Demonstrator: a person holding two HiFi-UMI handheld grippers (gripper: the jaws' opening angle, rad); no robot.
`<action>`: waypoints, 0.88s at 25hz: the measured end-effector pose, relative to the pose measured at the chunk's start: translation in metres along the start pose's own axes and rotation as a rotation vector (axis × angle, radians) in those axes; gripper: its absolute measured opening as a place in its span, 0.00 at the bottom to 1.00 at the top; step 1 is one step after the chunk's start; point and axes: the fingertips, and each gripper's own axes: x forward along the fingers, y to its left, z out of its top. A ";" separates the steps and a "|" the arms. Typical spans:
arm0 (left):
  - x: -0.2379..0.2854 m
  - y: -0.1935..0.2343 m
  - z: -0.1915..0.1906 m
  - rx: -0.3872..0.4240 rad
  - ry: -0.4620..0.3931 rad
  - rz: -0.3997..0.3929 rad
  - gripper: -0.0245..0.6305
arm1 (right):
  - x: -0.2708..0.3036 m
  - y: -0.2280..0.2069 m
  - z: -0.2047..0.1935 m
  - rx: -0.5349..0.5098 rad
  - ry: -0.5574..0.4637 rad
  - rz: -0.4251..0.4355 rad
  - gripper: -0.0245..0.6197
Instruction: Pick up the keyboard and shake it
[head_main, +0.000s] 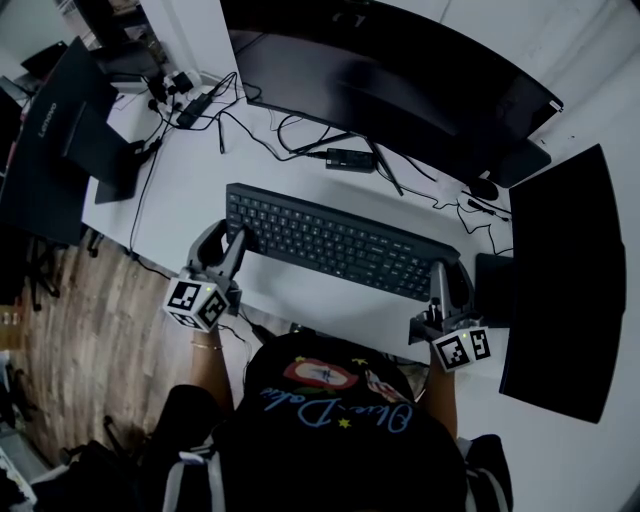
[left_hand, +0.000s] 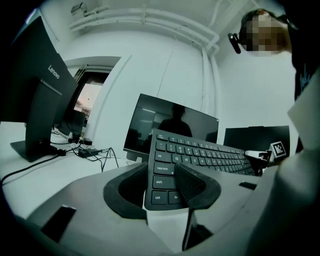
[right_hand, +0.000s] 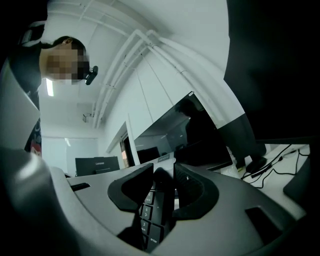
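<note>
A black keyboard (head_main: 340, 245) lies slantwise over the white desk (head_main: 180, 190), in front of the curved monitor. My left gripper (head_main: 235, 236) is shut on the keyboard's left end; in the left gripper view its pads (left_hand: 192, 184) clamp the corner by the ctrl and shift keys (left_hand: 162, 189), and the keyboard (left_hand: 205, 152) stretches away tilted. My right gripper (head_main: 446, 268) is shut on the right end. In the right gripper view the keyboard's edge (right_hand: 150, 212) stands nearly on end between the two pads (right_hand: 192, 190).
A wide curved monitor (head_main: 400, 90) stands behind the keyboard. A second dark screen (head_main: 560, 280) is close on the right, and a Lenovo monitor (head_main: 60, 120) at the left. Cables and a power brick (head_main: 350, 158) lie at the back. Wooden floor (head_main: 70, 330) shows beyond the desk's left edge.
</note>
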 end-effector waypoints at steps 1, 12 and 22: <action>0.000 0.000 -0.005 -0.004 0.010 -0.003 0.27 | -0.002 -0.002 -0.002 0.013 -0.001 -0.009 0.23; -0.006 0.005 -0.044 -0.055 0.111 0.013 0.27 | -0.008 -0.014 -0.031 0.064 0.097 -0.048 0.22; -0.009 0.012 -0.080 -0.085 0.201 0.040 0.27 | -0.015 -0.029 -0.068 0.117 0.185 -0.087 0.22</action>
